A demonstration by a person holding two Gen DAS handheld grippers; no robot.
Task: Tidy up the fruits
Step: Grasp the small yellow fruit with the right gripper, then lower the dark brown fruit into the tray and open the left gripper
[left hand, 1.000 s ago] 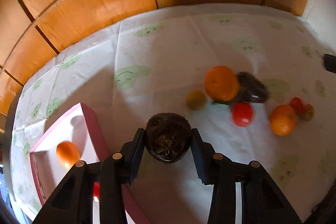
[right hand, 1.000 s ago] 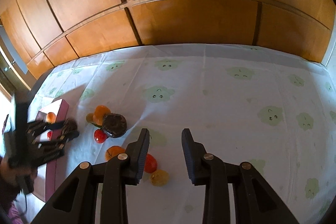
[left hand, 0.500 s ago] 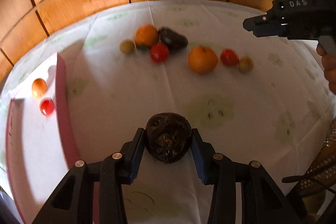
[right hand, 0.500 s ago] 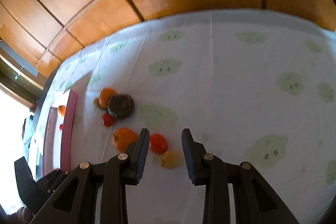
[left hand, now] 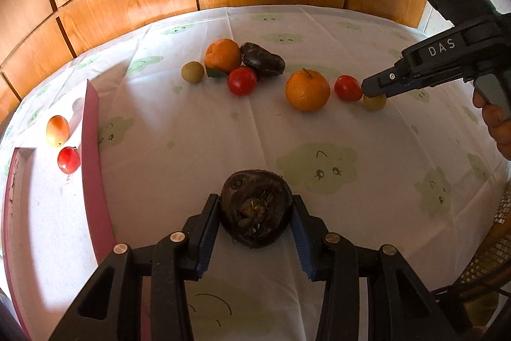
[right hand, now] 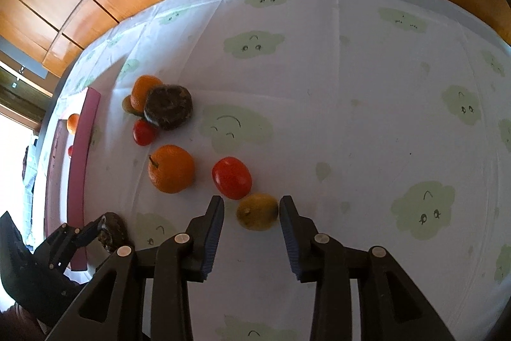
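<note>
Counting two fruits in the pink tray (left hand: 92, 149) at the surface's left edge, I clamp a dark fruit (left hand: 256, 214) in the left tongs (left hand: 255, 224); right tongs (right hand: 252, 221) straddle, unclosed, a yellow fruit (right hand: 257, 211); six remain loose mid-surface.

Fruits, loose on cloth: two oranges (left hand: 307, 90) (left hand: 222, 55), two tomatoes (left hand: 242, 80) (left hand: 348, 88), dark fruit (left hand: 262, 60), two yellow-green fruits (left hand: 192, 72) (right hand: 257, 211). Dark round fruit (left hand: 256, 215) clamped. Pink tray (left hand: 92, 155): tomato (left hand: 68, 160), orange-yellow fruit (left hand: 57, 130).

You can read just one marking: the white letters "DAS" printed on the black body of your right gripper (left hand: 373, 83).
</note>
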